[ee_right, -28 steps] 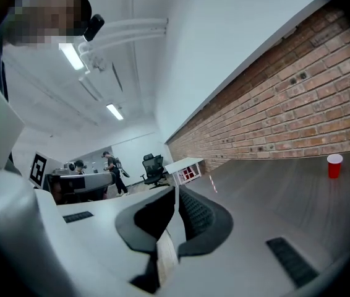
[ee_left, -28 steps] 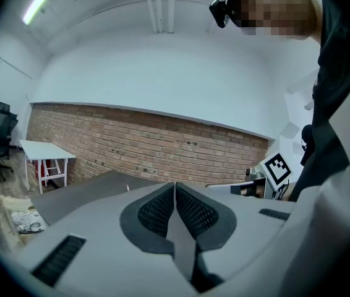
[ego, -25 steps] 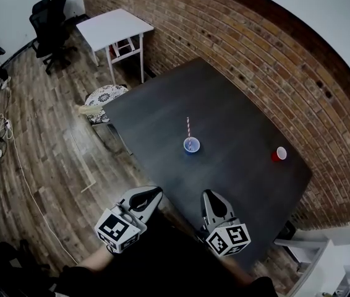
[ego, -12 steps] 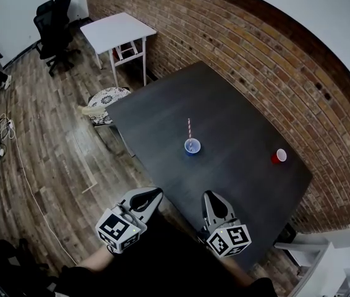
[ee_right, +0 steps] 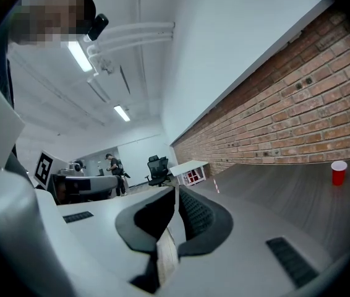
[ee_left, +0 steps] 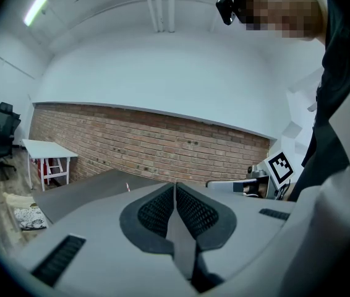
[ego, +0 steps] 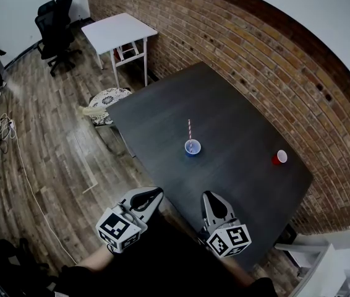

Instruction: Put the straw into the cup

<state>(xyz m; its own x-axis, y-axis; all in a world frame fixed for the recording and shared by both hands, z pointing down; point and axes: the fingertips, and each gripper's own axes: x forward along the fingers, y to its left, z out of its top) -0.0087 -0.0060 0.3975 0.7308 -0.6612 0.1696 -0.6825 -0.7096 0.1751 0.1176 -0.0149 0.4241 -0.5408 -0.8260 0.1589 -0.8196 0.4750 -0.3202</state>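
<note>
A blue cup stands near the middle of the dark table, and a red-and-white striped straw rises upright out of it. My left gripper and right gripper hover side by side at the table's near edge, well short of the cup. Both are shut with nothing between the jaws. The left gripper shows its pads pressed together, with the straw's tip just above its body. Past the right gripper, the straw stands far off.
A red cup stands at the table's right side near the brick wall. A white side table, black office chairs and a patterned cushion are on the wooden floor to the left.
Both grippers, the cup and the straw stay where they were; the head view has only drifted slightly.
</note>
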